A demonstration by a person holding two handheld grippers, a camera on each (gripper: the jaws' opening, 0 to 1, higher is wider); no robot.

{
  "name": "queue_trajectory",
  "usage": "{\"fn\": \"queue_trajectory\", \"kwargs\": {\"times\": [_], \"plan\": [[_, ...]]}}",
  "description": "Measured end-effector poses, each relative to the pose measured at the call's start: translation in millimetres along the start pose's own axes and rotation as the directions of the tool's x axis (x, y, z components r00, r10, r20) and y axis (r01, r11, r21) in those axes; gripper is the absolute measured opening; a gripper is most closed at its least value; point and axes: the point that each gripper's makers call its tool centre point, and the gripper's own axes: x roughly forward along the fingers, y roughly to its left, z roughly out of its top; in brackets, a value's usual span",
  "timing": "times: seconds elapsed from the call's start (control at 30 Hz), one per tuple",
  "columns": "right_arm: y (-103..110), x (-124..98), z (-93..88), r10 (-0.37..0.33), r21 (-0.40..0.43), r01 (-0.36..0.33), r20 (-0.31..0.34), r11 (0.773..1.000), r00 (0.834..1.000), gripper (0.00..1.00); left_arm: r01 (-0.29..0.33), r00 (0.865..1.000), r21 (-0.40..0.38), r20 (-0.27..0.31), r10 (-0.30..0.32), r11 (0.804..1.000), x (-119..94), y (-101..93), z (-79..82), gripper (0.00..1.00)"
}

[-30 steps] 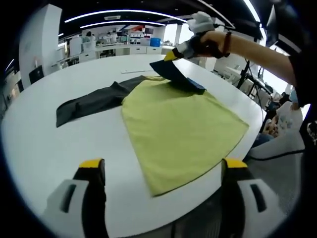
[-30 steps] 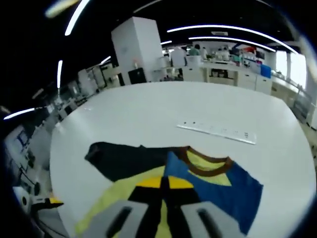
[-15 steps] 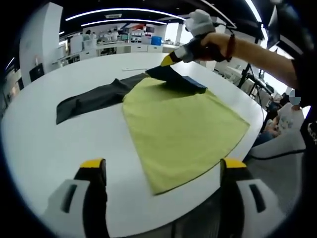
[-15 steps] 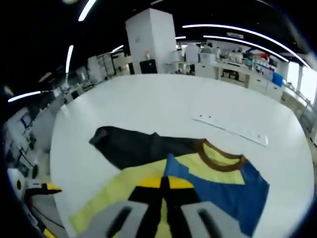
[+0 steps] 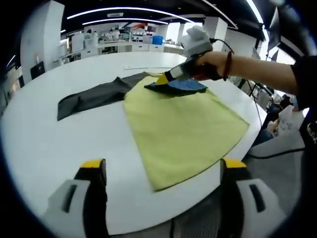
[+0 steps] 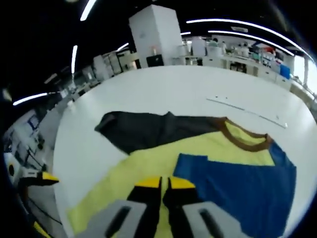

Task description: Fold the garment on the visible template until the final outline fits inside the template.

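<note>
Yellow-tipped and spread wide, the left tool (image 5: 163,171) hangs empty over the near edge of the white table (image 5: 59,148), holding nothing. Beyond it lies the one garment (image 5: 183,124), a yellow-green shirt spread flat on the table with its hem toward this tool. One dark grey sleeve (image 5: 94,96) reaches out flat to the side; the other, a blue sleeve (image 5: 185,85), is turned in over the shirt's body near the brown collar. On that blue fold sits the right tool (image 5: 161,79), carried in a person's hand, and in the right gripper view its tips stand nearly together just beside the sleeve's edge; whether cloth is pinched between them I cannot tell. I judge the first sleeve fold to be just landing, so most of the folding is left. Next comes letting go of the blue sleeve and bringing the grey one across likewise. Farther off, one thin white strip (image 6: 245,110) lies on the bare table. No template outline is plain to me.
</note>
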Motion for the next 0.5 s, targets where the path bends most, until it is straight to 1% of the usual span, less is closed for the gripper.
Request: {"fn": "queue_trajectory", "kwargs": {"times": [0.07,0.2,0.23,0.37,0.4,0.43,0.47,0.5], "plan": [[-3,2,-3.5,-0.015,-0.006,0.015,-0.008,1.0,1.0,0.0,0.004,1.0,-0.008,0.01,-0.003,1.0,-1,-0.7,1.1,0.93],[-9,4,-13.7,-0.015,0.047,0.017,-0.037,0.999,0.999,0.0,0.007,1.0,-0.008,0.025,-0.007,1.0,-1,-2.5,4.2,0.94],[-8,2,-14.2,-0.01,0.064,0.012,-0.037,0.998,0.999,0.0,0.008,1.0,-0.006,0.025,-0.008,1.0,0,-2.5,4.2,0.94],[-9,2,-18.9,-0.015,0.061,0.018,-0.044,0.998,0.999,0.0,0.008,1.0,-0.001,0.02,-0.008,1.0,0,-2.4,3.5,0.93],[-10,-1,-16.5,-0.019,0.071,0.02,-0.026,0.997,0.999,0.01,0.008,1.0,-0.001,0.022,-0.008,1.0,0,-3.8,4.3,0.93],[-10,-2,-15.1,-0.02,0.074,0.021,-0.017,0.997,1.0,0.02,0.008,1.0,0.001,0.024,-0.008,1.0,0,-4.3,4.9,0.93],[-13,-6,-11.7,-0.029,0.075,0.029,0.0,0.997,1.0,0.07,0.007,1.0,0.001,0.027,-0.007,1.0,0,-5.6,6.3,0.93],[-20,-7,-8.8,-0.053,0.064,0.052,0.006,0.997,0.999,0.12,0.005,1.0,0.001,0.029,-0.005,1.0,0,-5.5,6.9,0.94]]}}
